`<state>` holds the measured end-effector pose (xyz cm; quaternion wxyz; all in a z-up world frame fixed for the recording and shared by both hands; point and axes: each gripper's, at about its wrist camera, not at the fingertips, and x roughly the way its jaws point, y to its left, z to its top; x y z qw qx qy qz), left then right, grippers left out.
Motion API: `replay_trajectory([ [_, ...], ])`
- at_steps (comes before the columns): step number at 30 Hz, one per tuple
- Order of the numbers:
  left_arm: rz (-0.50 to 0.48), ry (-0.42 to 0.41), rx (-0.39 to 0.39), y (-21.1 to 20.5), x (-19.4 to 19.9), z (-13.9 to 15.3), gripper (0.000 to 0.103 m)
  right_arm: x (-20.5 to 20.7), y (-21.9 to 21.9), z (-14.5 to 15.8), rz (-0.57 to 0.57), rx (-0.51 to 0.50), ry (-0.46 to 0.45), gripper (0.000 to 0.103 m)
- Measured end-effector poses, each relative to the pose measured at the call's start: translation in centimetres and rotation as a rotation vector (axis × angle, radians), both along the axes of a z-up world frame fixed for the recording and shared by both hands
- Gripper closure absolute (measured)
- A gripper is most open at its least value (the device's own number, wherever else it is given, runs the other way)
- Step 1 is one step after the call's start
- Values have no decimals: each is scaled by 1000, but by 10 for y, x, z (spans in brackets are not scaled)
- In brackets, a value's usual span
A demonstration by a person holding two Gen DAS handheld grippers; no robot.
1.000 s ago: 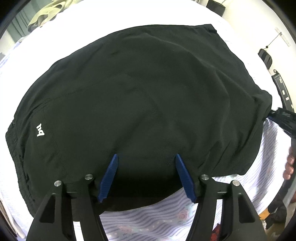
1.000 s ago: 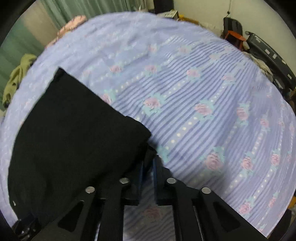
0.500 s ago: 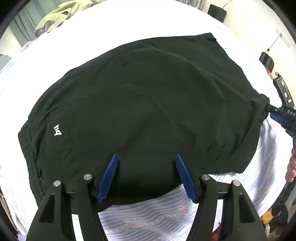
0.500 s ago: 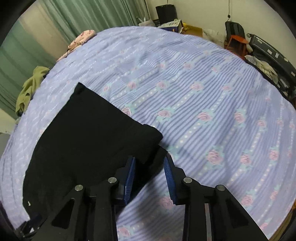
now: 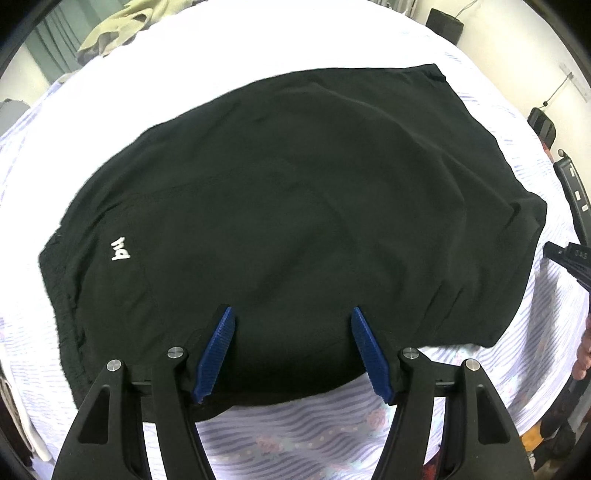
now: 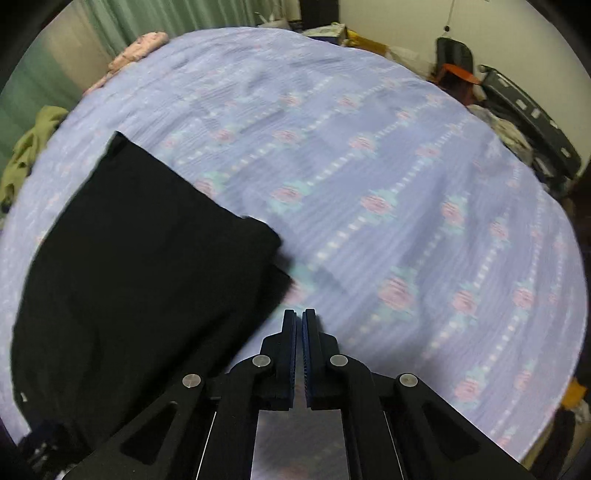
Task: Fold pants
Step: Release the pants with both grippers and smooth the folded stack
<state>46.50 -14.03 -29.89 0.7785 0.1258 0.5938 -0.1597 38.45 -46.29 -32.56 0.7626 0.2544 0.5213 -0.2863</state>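
Observation:
Black pants (image 5: 288,221) with a small white logo (image 5: 120,253) lie folded flat on the striped floral bedsheet (image 5: 295,435). My left gripper (image 5: 291,350) is open and empty, hovering over their near edge. In the right wrist view the pants (image 6: 140,277) lie at the left. My right gripper (image 6: 299,317) is shut and empty, just right of the pants' corner, apart from the cloth. The right gripper also shows at the right edge of the left wrist view (image 5: 569,258).
A beige garment (image 5: 122,22) lies at the far edge of the bed; it is olive-looking in the right wrist view (image 6: 26,158). A pink cloth (image 6: 136,55) lies at the far end. A black suitcase (image 6: 528,114) and clutter stand beside the bed.
My right gripper let go of the pants' corner, opened, drew back to the right and shut empty. My left gripper stayed open and rose back a little.

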Motion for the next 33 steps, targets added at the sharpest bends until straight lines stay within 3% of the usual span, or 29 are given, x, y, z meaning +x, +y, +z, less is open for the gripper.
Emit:
replay_trajectory([
  [1,0,-9,-2,2,-2,4,38,-3,2,5,2,0,-5,94],
  [3,-1,-51,-17,13,-10,20,38,-9,16,24,45,-8,-41,61],
  [5,11,-95,-15,29,-19,36,36,-13,38,46,106,-29,-84,49],
  [8,74,-150,-33,74,-33,60,30,-13,76,71,216,-49,-113,49],
  [11,146,-160,-31,117,-40,66,30,-12,112,78,309,-2,-122,49],
  [16,275,-126,-55,192,-53,53,30,-2,174,71,467,52,-83,49],
  [20,368,-54,-172,226,-55,32,30,3,217,66,527,87,-63,49],
  [26,452,17,-342,239,-40,7,37,13,247,55,556,126,-27,49],
  [33,475,90,-382,237,-9,-19,51,8,253,50,560,131,2,49],
])
